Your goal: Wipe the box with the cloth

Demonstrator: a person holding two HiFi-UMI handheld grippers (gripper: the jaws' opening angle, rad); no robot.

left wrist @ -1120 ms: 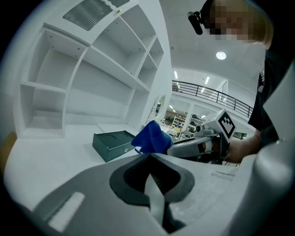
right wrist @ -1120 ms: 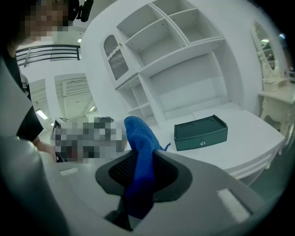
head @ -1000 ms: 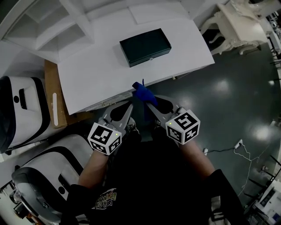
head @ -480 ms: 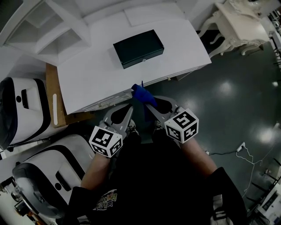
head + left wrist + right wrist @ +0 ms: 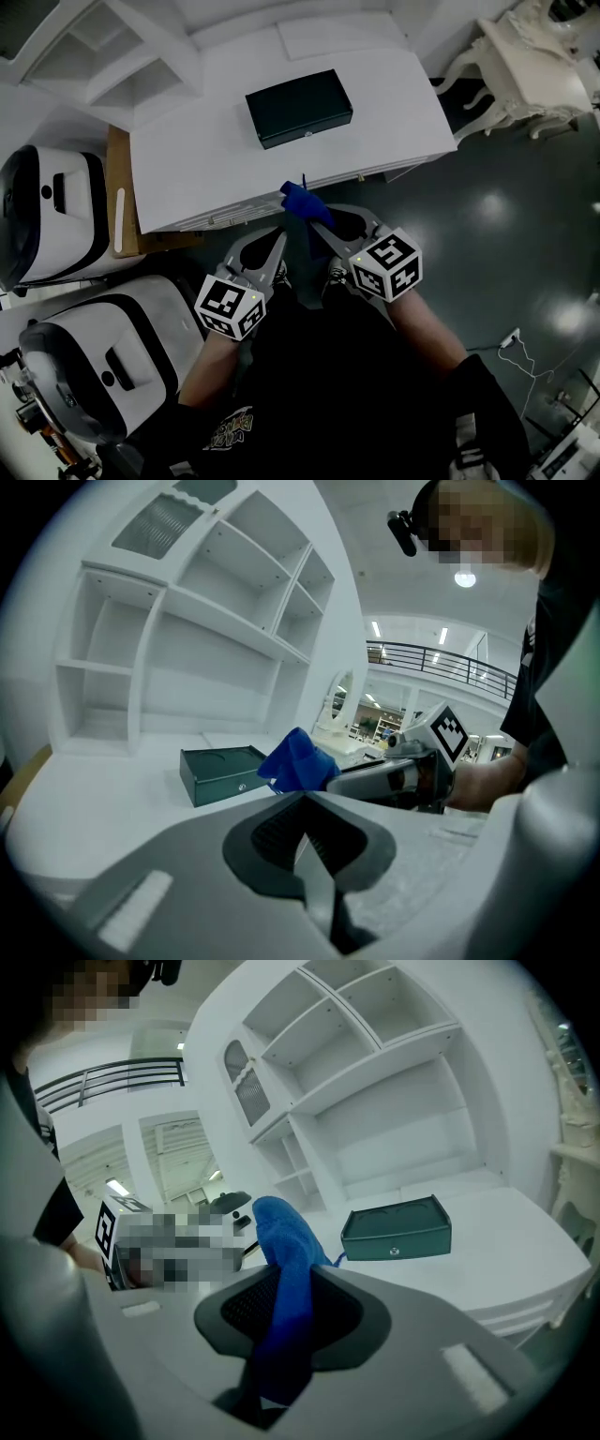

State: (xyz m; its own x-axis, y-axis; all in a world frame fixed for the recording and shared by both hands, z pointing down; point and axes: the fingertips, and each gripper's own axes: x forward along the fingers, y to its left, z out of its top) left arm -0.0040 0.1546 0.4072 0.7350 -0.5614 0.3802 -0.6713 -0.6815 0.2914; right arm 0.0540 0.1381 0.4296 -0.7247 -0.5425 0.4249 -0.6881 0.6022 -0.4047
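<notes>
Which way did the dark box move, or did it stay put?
No. The box sits at the same spot on the white table, same gap from its front edge.

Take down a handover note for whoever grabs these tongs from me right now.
The right tongs are shut on the blue cloth.
The left tongs are shut and empty.
The box sits closed on the white table, ahead of both tongs. The cloth is not touching it.
Done: cloth picked up.
Left: carry the cloth to the box and wipe it.
</notes>
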